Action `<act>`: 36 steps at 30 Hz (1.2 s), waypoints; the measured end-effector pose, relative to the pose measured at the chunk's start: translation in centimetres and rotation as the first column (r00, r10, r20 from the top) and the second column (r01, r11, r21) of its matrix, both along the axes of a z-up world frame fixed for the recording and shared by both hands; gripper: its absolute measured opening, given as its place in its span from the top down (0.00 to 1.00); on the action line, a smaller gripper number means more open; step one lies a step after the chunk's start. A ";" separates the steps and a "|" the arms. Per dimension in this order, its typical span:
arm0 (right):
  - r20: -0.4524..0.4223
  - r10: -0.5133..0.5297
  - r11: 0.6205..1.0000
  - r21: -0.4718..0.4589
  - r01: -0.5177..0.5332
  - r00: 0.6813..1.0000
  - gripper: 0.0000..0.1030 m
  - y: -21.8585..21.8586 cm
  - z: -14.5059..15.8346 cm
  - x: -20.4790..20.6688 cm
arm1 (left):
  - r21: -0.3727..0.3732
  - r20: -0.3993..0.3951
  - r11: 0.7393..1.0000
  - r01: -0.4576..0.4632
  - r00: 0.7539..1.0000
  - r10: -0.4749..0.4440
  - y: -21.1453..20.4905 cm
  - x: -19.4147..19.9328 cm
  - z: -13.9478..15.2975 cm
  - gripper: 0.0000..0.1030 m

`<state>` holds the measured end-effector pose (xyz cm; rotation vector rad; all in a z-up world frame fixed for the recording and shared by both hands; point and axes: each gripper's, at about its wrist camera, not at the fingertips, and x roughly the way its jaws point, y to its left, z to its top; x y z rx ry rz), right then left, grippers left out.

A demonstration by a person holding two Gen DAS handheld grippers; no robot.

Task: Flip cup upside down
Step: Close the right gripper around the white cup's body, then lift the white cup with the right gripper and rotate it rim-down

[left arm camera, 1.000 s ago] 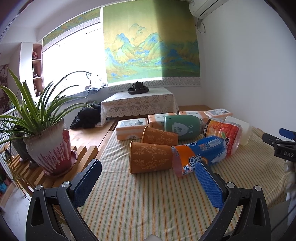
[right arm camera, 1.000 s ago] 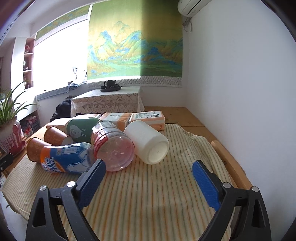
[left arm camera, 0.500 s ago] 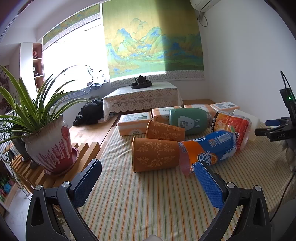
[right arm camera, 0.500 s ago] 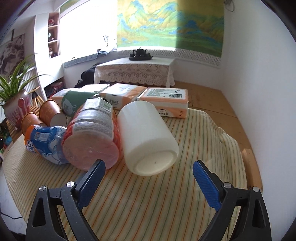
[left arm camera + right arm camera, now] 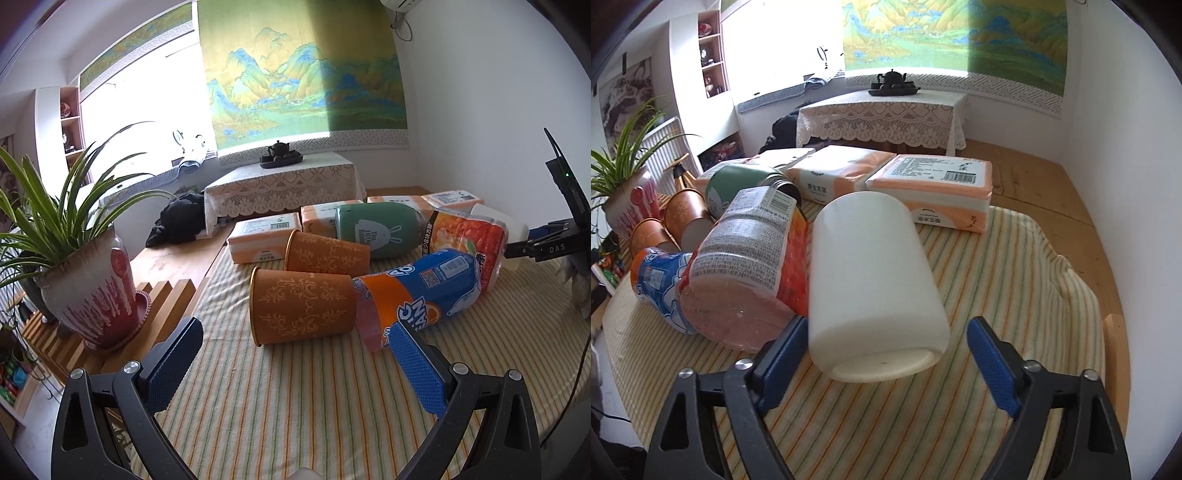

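Observation:
A white cup (image 5: 871, 280) lies on its side on the striped cloth, its base toward the right wrist camera. My right gripper (image 5: 886, 363) is open, with its blue fingers on either side of the cup's base, the left pad (image 5: 783, 354) close to it. In the left wrist view only a sliver of the white cup (image 5: 515, 230) shows at the far right, behind the bottles. My left gripper (image 5: 295, 363) is open and empty, held low in front of two orange patterned cups (image 5: 303, 306) that lie on their sides.
A red-labelled bottle (image 5: 753, 266), a blue and orange soda bottle (image 5: 417, 299) and a green bottle (image 5: 376, 230) lie beside the cups. Tissue packs (image 5: 938, 188) line the table's far edge. A potted plant (image 5: 85, 288) stands on slats at the left.
My right gripper has moved forward and down toward the white cup, so its fingers now flank the cup's base. My left gripper has edged slightly closer to the orange cups.

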<state>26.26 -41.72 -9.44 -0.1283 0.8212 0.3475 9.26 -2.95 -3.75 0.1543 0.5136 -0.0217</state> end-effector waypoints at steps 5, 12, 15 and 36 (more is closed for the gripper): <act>0.002 -0.014 1.000 -0.013 0.014 1.000 0.31 0.2 0.1 -0.1 | 0.001 -0.001 1.000 0.006 1.000 -0.006 -0.2 -0.2 -0.1 0.01; 0.015 -0.067 0.998 0.003 0.067 0.998 0.31 -1.3 0.8 -3.0 | -0.002 0.011 1.000 0.010 1.000 -0.010 0.3 -1.0 0.4 0.01; 0.010 -0.065 0.998 0.012 0.064 0.998 0.31 -1.7 0.8 -5.5 | -0.005 0.019 1.000 0.015 1.000 -0.015 0.5 -1.5 0.7 0.01; -0.002 0.222 0.953 0.211 -0.217 0.975 0.31 4.6 0.7 -14.5 | 0.035 0.045 0.997 0.076 0.996 -0.077 0.5 -4.5 1.8 0.01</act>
